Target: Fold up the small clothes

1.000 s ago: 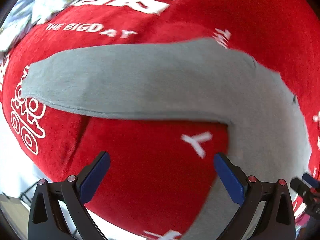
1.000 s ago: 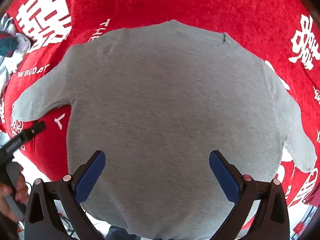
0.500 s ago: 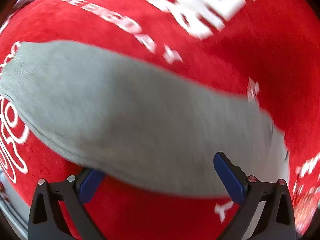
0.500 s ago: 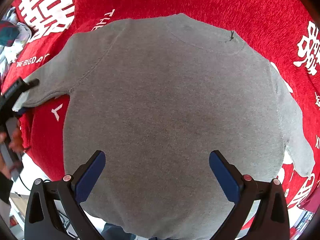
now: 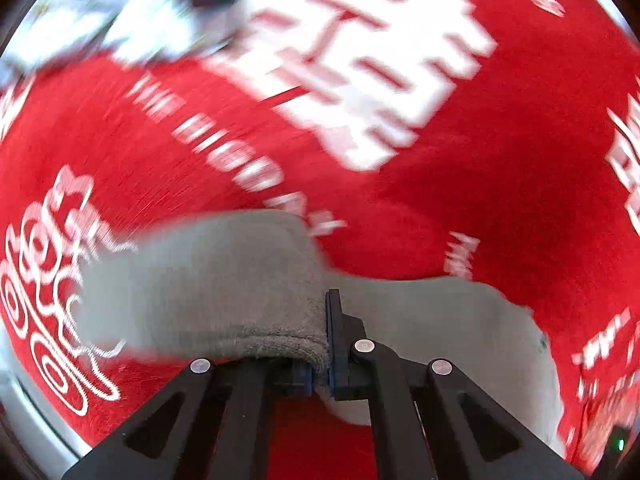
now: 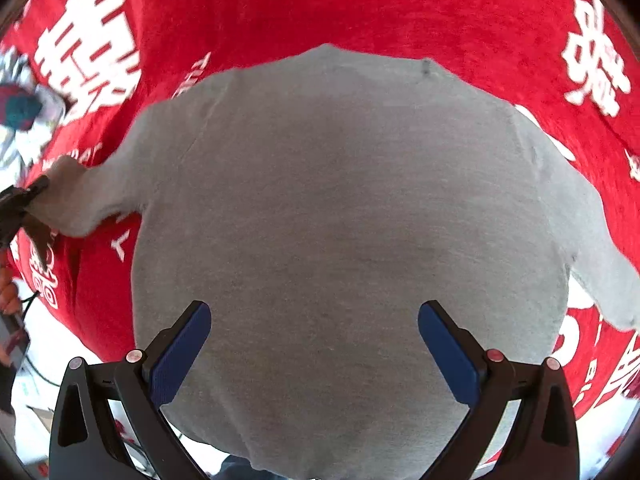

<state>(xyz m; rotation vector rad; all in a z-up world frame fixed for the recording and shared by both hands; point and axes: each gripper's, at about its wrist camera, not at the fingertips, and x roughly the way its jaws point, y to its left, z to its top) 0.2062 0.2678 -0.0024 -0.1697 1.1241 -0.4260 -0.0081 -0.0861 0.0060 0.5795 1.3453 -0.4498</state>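
Observation:
A small grey long-sleeved sweater (image 6: 340, 220) lies flat on a red cloth (image 6: 360, 4) with white characters. My left gripper (image 5: 318, 344) is shut on the end of the sweater's left sleeve (image 5: 208, 280), which bunches between the fingers. In the right wrist view the left gripper (image 6: 24, 196) shows at the far left edge, holding that sleeve's cuff. My right gripper (image 6: 314, 344) is open and empty, hovering over the sweater's lower body. The right sleeve (image 6: 592, 248) lies spread toward the lower right.
A heap of other clothes (image 5: 132, 20), white and teal, lies at the far left of the red cloth and also shows in the right wrist view (image 6: 20, 120). The table edge (image 6: 60, 344) and floor lie at lower left.
My left gripper moved in on the left sleeve's end and shut on it; the sleeve is now lifted and bunched. The right gripper stayed open over the sweater's body.

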